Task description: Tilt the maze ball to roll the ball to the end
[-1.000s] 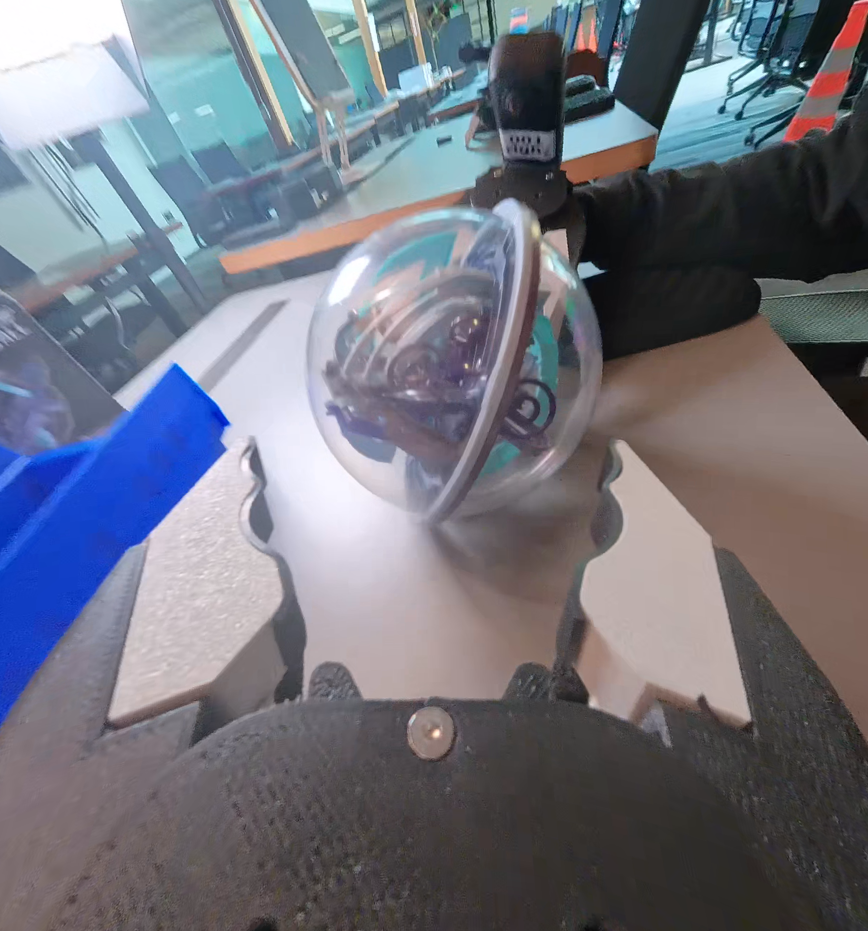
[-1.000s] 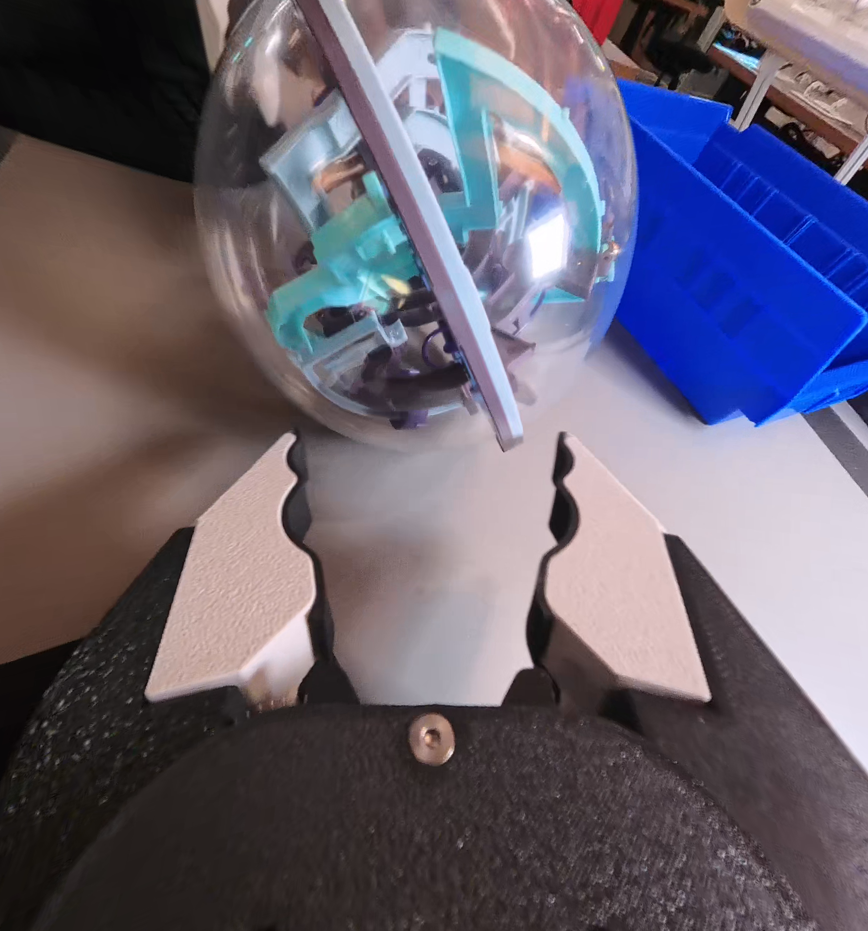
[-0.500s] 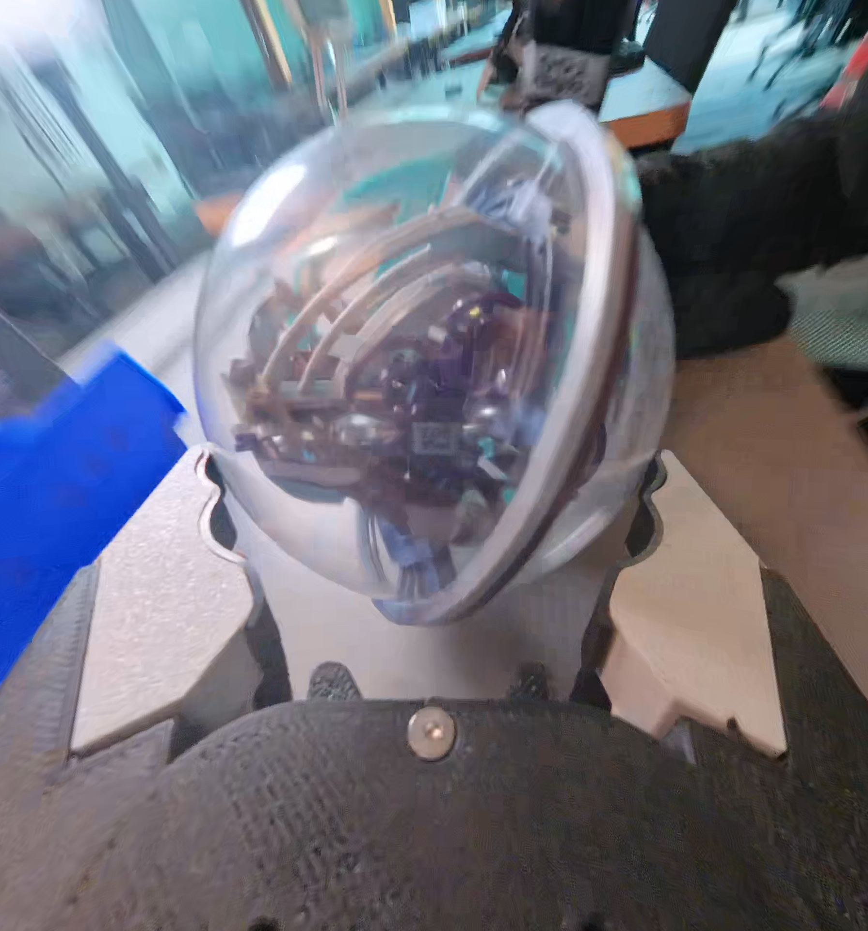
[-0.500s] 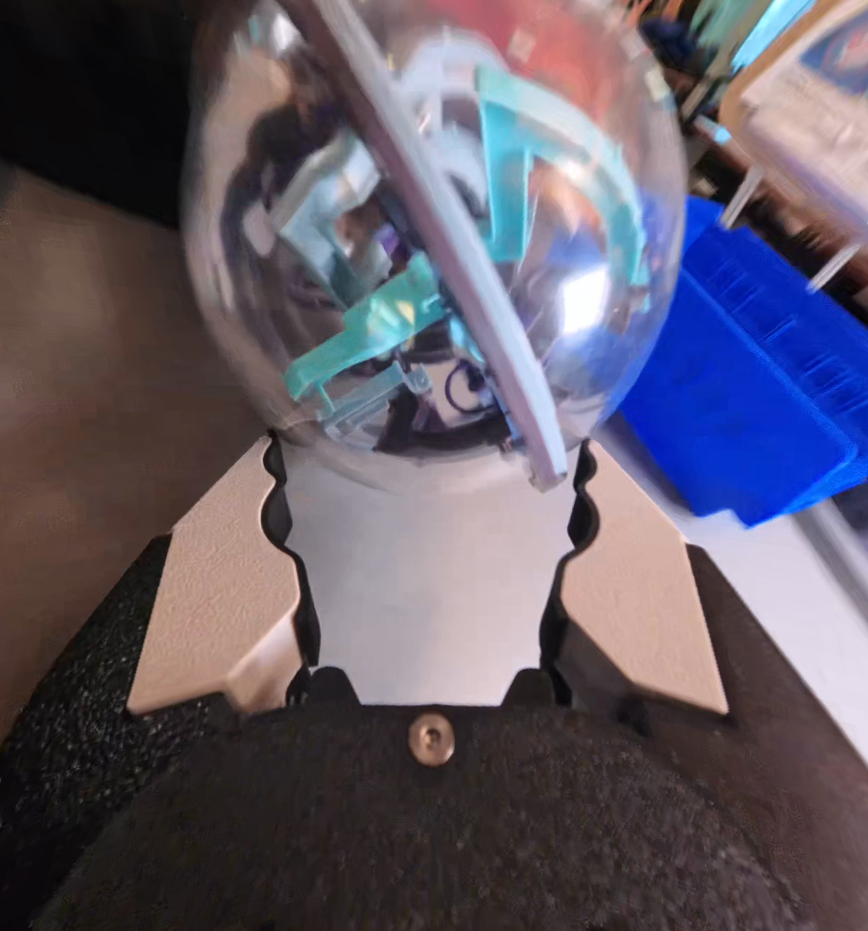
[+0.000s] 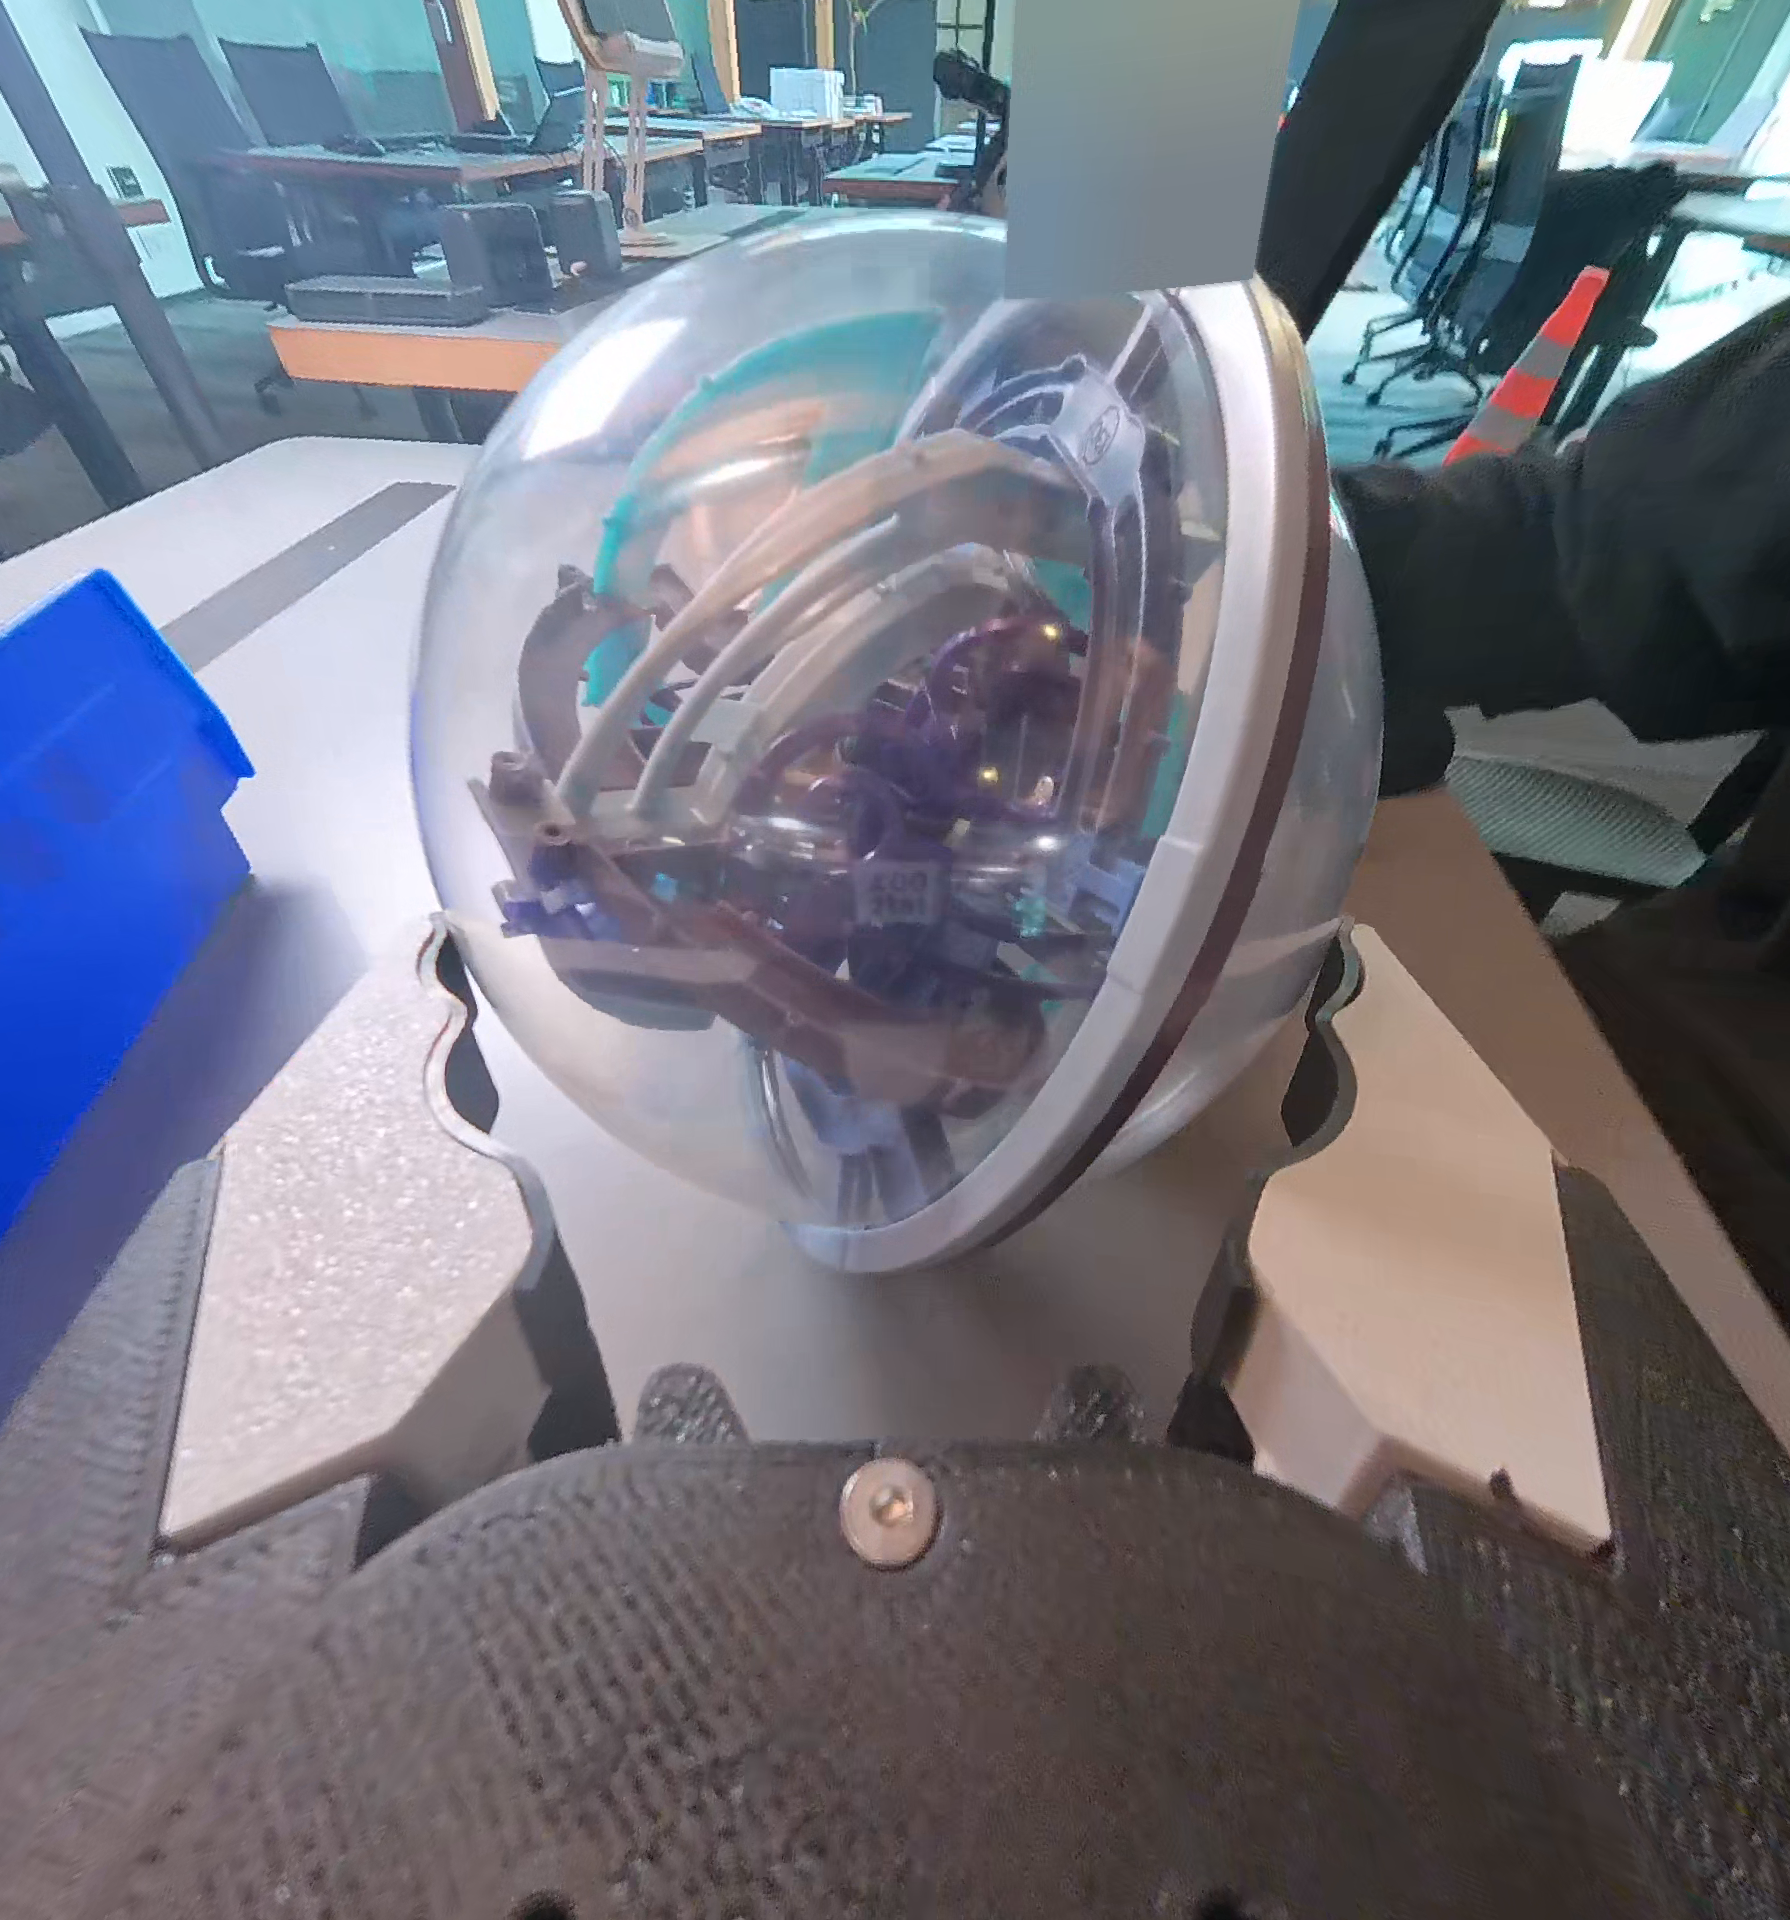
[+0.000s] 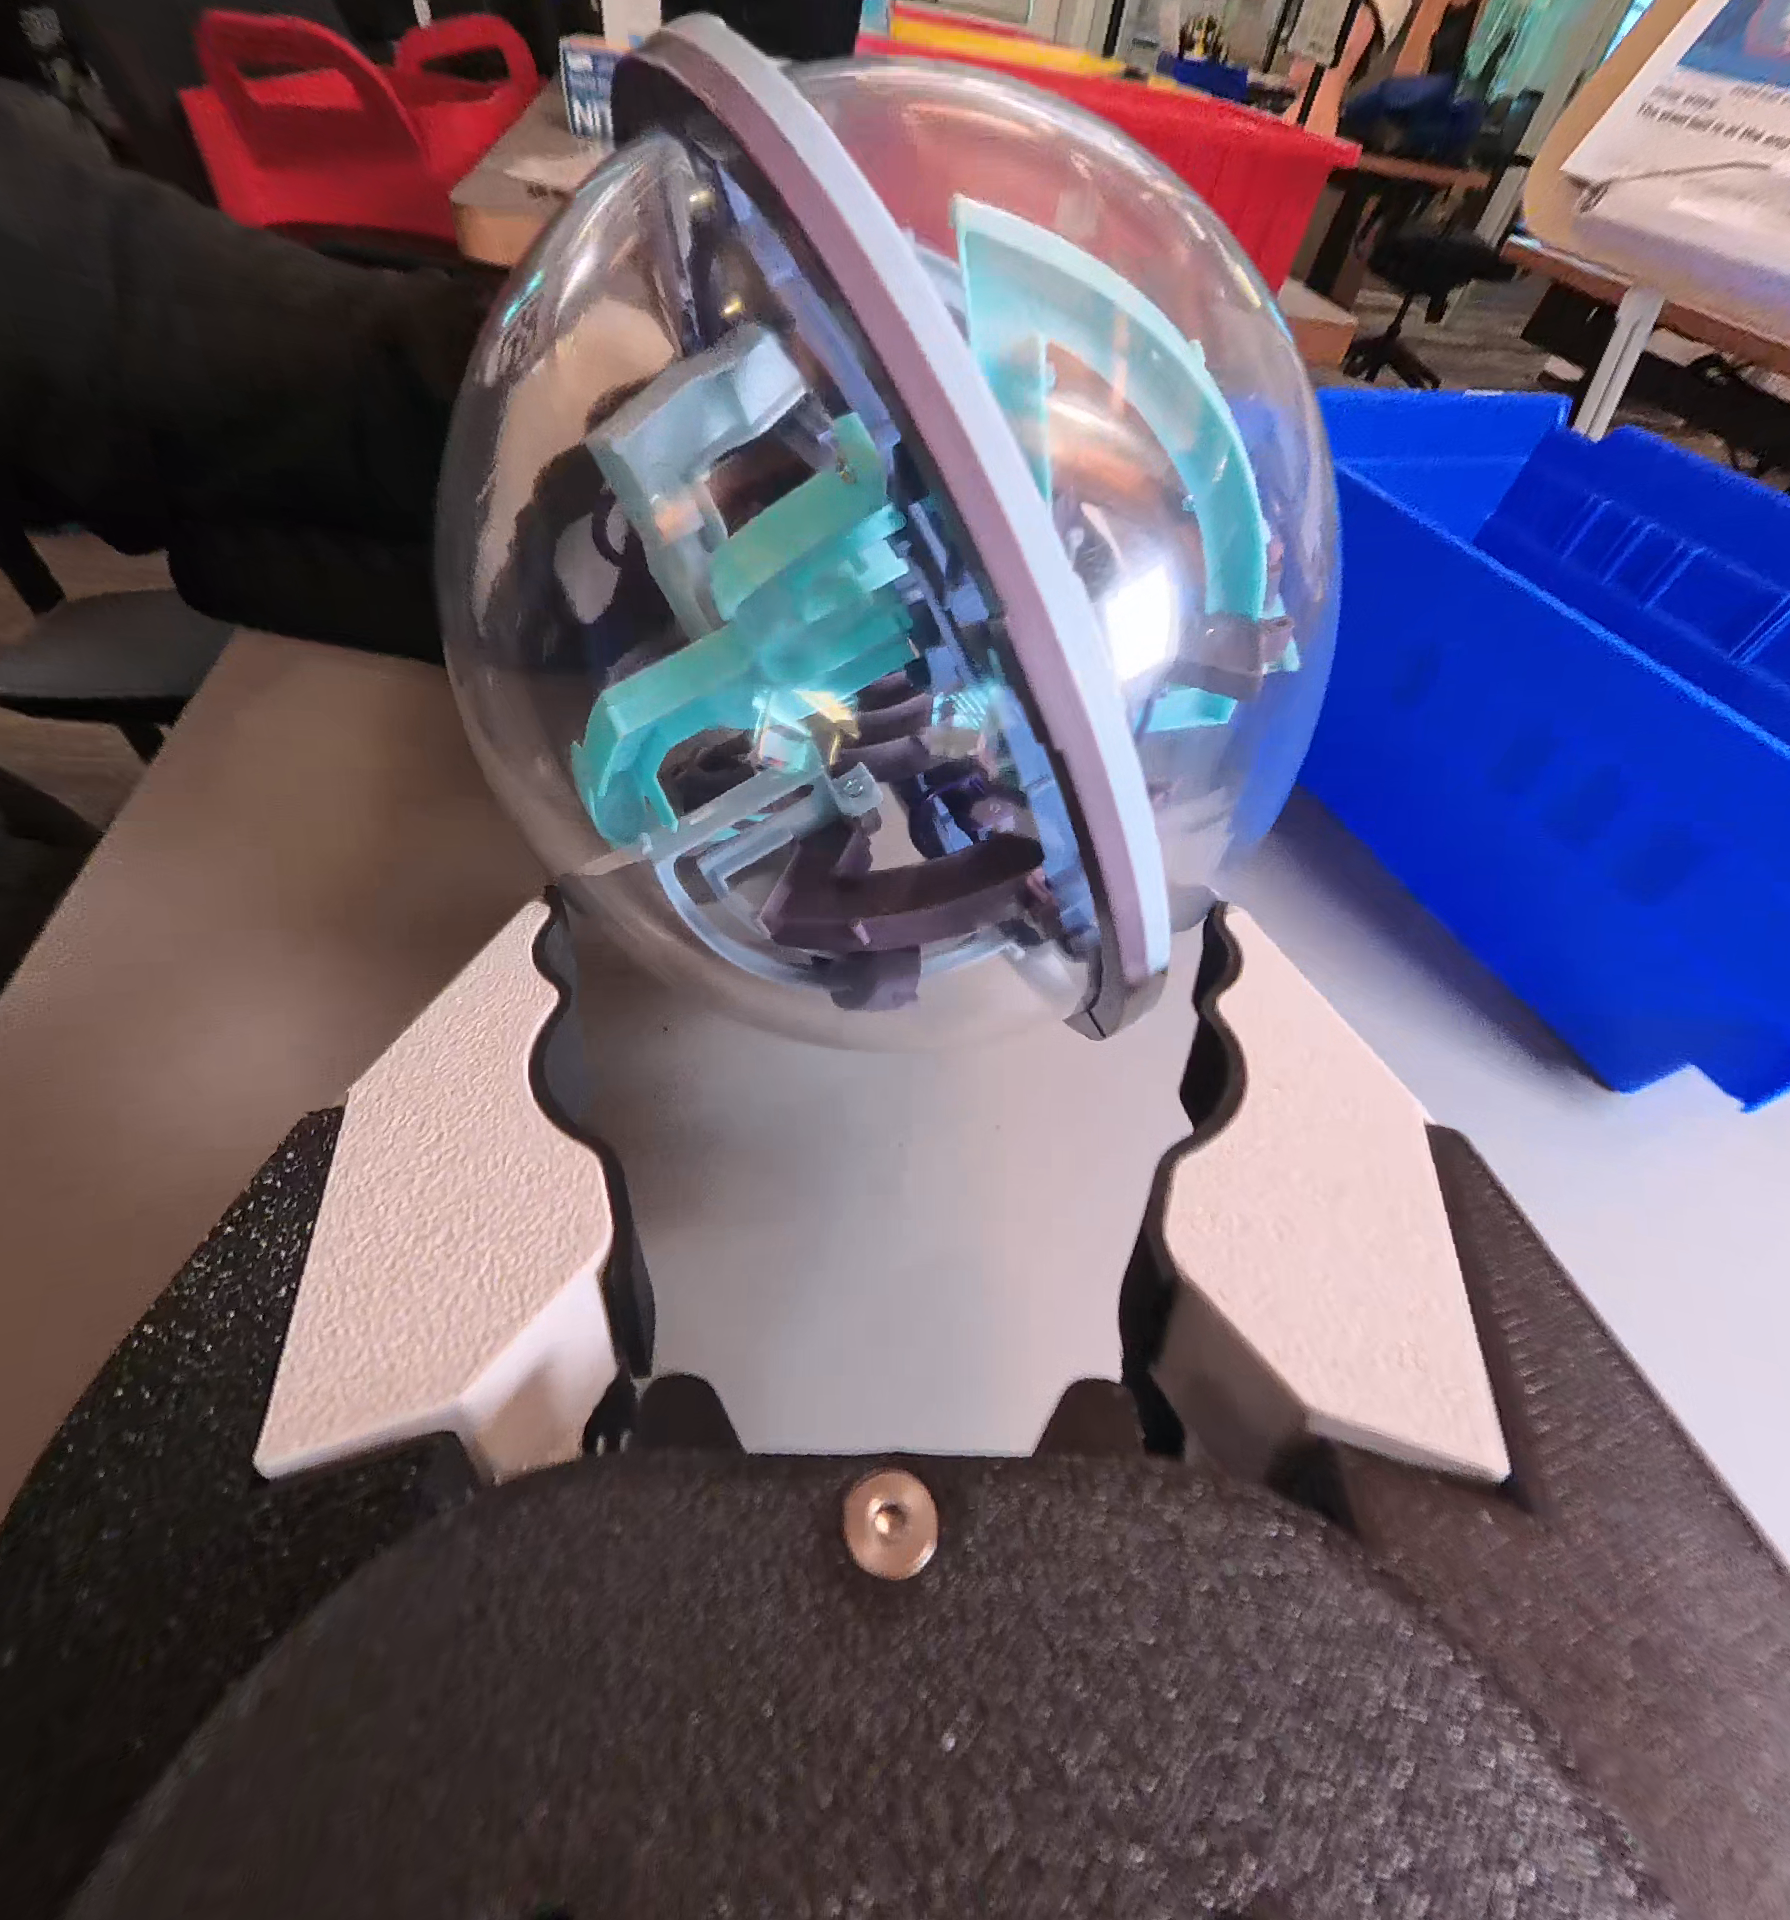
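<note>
I have the maze ball (image 5: 896,727) pinched from two opposite sides, one pair of tongs each side, because a clear sphere this wide fits neither pair alone and two contact zones let me tip it in any direction. My left tongs (image 5: 891,945) are spread wide, the scalloped fingertips (image 5: 449,997) touching the lower curve of the shell left and right, so the ball sits cradled rather than clamped at its middle. My right tongs (image 6: 886,925) are somewhat narrower, tips against the underside of the sphere (image 6: 886,540) from the other side; its pads look to be touching the shell, but how hard they press I cannot tell. The ball is lifted off the desk (image 5: 299,582), hanging between both tongs, with its grey equator ring (image 6: 974,499) running steeply diagonal, so the tracks inside are already tilted. I judge the low grip is on purpose: it leaves the teal and purple tracks in view for following the little ball, which I cannot find in either view. The blue bin (image 6: 1597,727) sits to one side on the desk, near but apart from the ball, out of the way. A slick round shell on fingertip contact could slip if I tip too far.
</note>
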A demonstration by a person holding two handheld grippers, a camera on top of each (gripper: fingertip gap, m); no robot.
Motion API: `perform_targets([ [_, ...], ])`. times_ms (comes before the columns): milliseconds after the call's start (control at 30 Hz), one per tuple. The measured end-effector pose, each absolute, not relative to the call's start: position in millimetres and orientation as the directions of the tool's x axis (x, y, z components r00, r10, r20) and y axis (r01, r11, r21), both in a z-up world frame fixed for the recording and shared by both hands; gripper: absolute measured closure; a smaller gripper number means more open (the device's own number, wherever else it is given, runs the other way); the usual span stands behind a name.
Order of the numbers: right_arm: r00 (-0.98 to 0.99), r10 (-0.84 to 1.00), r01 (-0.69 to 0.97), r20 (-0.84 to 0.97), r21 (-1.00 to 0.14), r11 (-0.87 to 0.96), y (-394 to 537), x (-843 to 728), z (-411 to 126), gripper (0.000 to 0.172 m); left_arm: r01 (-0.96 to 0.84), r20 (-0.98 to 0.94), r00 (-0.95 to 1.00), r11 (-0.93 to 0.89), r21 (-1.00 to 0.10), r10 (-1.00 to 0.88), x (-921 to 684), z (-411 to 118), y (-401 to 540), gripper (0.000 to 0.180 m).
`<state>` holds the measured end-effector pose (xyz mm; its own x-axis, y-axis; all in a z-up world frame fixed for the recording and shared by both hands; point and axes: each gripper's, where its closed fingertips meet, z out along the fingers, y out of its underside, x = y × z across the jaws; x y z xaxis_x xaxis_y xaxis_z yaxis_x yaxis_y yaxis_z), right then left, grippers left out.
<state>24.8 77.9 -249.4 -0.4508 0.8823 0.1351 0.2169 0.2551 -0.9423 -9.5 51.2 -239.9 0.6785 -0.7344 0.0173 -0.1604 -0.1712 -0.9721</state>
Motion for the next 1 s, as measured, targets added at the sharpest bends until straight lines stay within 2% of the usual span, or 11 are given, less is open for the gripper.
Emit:
perform_targets([
  [133,-0.449,0.876,0.268,0.173,-0.910,0.317,80,26,-268,0.058,-0.280,-0.049,0.671,-0.191,-0.941,-0.740,-15,-267,50,0.029],
  [267,-0.441,0.887,0.255,0.139,-0.928,0.272,85,29,-265,0.064,-0.290,-0.057,0.675,-0.194,-0.937,-0.736,-22,-267,50,0.036],
  [367,-0.441,0.890,0.252,0.114,-0.936,0.245,91,32,-263,0.080,-0.316,-0.089,0.685,-0.185,-0.931,-0.723,-37,-263,43,0.053],
  [567,-0.431,0.890,0.220,0.152,-0.938,0.267,102,38,-261,0.127,-0.366,-0.153,0.703,-0.168,-0.915,-0.695,-58,-253,30,0.082],
  [667,-0.419,0.887,0.214,0.192,-0.929,0.302,102,37,-262,0.132,-0.346,-0.147,0.701,-0.152,-0.926,-0.697,-67,-248,22,0.107],
  [733,-0.406,0.886,0.207,0.223,-0.922,0.327,104,36,-261,0.147,-0.331,-0.147,0.720,-0.149,-0.932,-0.679,-76,-247,20,0.127],
  [767,-0.397,0.888,0.202,0.233,-0.921,0.332,105,36,-260,0.152,-0.324,-0.145,0.720,-0.144,-0.935,-0.678,-77,-246,19,0.130],
  [900,-0.382,0.887,0.206,0.261,-0.911,0.357,109,35,-261,0.154,-0.324,-0.156,0.725,-0.132,-0.937,-0.671,-76,-245,19,0.133],
  [1000,-0.371,0.892,0.197,0.261,-0.916,0.350,111,37,-259,0.165,-0.316,-0.146,0.710,-0.126,-0.941,-0.689,-74,-245,16,0.139],
])
